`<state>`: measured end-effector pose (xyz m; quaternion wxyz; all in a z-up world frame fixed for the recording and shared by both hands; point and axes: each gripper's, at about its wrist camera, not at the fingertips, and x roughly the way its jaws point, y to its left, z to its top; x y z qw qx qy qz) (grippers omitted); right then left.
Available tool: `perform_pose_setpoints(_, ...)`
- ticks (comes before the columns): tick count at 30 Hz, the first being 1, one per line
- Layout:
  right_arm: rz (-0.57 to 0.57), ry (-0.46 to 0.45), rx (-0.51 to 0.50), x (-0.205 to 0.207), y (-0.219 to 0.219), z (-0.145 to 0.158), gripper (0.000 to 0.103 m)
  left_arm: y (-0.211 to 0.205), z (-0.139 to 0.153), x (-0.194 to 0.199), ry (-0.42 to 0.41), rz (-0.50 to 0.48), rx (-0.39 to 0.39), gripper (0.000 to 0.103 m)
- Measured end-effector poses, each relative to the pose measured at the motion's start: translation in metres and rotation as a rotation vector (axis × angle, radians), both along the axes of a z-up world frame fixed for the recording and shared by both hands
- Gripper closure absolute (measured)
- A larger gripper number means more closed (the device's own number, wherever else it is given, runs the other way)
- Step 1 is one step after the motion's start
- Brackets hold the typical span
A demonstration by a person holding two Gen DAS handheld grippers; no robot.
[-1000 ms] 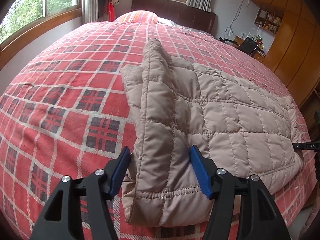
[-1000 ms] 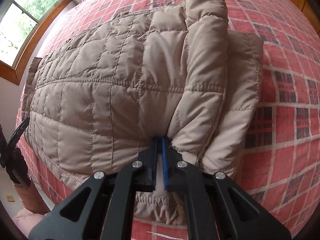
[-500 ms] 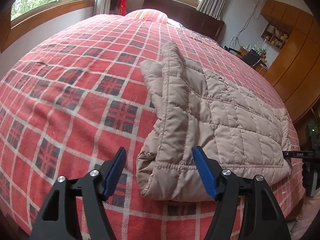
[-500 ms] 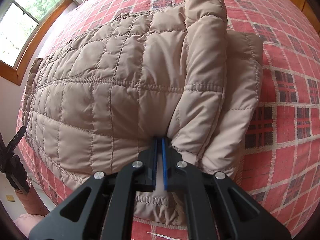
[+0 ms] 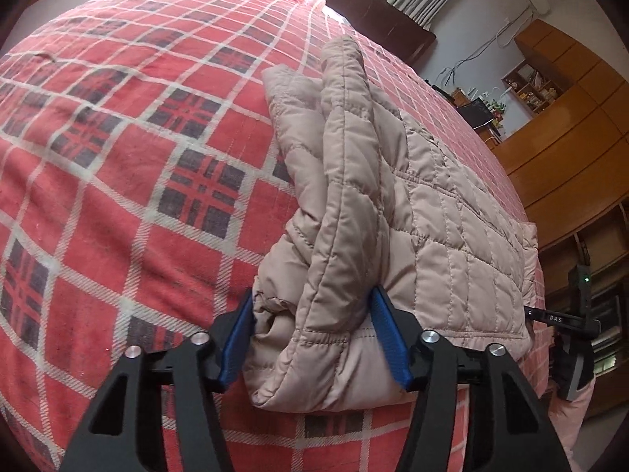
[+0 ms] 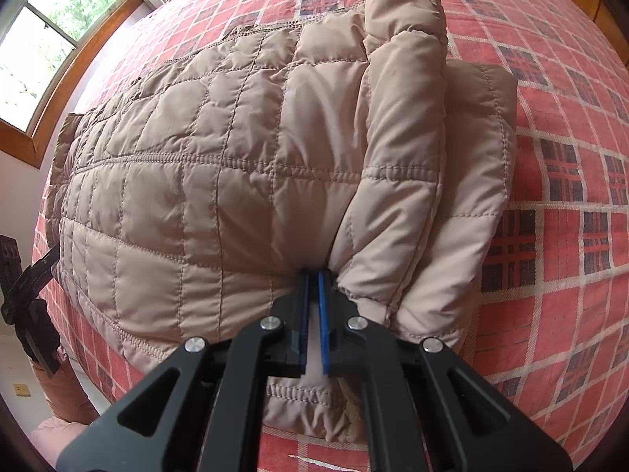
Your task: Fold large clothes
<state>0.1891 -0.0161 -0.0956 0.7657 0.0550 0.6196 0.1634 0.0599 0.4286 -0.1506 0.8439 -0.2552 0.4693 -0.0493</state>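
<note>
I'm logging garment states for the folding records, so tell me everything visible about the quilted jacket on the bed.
The jacket is beige, puffy and square-quilted, with a smooth synthetic-looking shell. It lies partly folded on the red plaid bedspread, one sleeve laid lengthwise over the body. The right gripper is clamped shut on fabric near the hem. The left gripper is wide apart, both blue fingers against a thick folded bundle at the other end; whether it grips firmly cannot be told.

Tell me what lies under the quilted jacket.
The red plaid bedspread shows around the beige quilted jacket, which rests on it. Folded jacket layers stack near the right gripper. Anything directly beneath the jacket is covered and cannot be seen.
</note>
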Motion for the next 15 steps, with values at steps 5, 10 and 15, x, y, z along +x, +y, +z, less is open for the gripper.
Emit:
perform_pose_setpoints(5, 0.0, -0.004, 0.002, -0.001, -0.001, 0.0, 0.1, -0.002, 0.004, -0.003, -0.018, -0.005, -0.07, 0.08)
perform_pose_setpoints(10, 0.003, -0.002, -0.002, -0.001, -0.001, 0.0, 0.1, -0.014, 0.045, -0.01, -0.104, -0.008, -0.07, 0.087)
perform_pose_setpoints(15, 0.001, 0.002, 0.011, -0.001, -0.001, 0.0, 0.101, -0.056, 0.103, -0.012, -0.237, -0.12, -0.054, 0.089)
